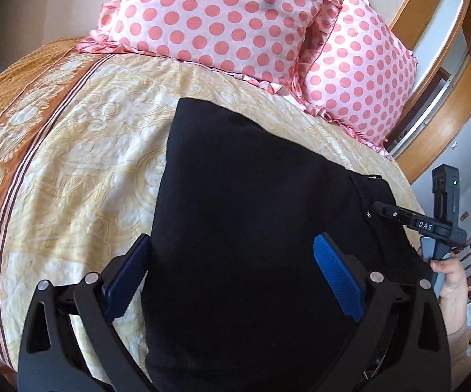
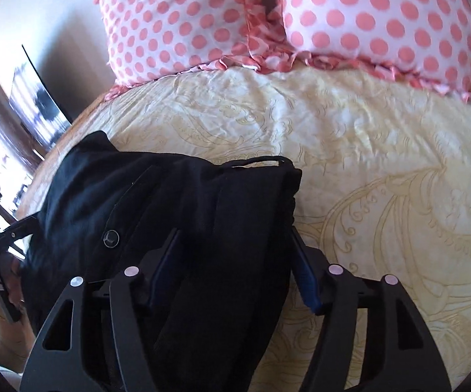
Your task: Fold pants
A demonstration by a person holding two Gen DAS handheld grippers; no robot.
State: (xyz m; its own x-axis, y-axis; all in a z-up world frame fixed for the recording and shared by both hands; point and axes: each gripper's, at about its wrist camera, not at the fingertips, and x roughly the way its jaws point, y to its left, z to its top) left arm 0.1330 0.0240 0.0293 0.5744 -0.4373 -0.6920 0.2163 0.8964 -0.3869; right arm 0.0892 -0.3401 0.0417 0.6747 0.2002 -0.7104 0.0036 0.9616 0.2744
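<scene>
Black pants [image 1: 251,228] lie folded on a cream and orange patterned bedspread [image 1: 72,170]. My left gripper [image 1: 232,254] is open, its blue pads [image 1: 336,281] standing either side of the near end of the pants. In the right wrist view the pants [image 2: 170,215] show a waistband with a button [image 2: 110,238]. My right gripper [image 2: 235,254] is open, its fingers straddling the right edge of the waistband. The right gripper also shows in the left wrist view [image 1: 408,220] at the pants' right edge.
Two pink polka-dot pillows [image 1: 235,16] lie at the head of the bed, also in the right wrist view [image 2: 333,16]. A wooden headboard [image 1: 447,98] curves at right. The bedspread [image 2: 382,196] spreads to the right of the pants.
</scene>
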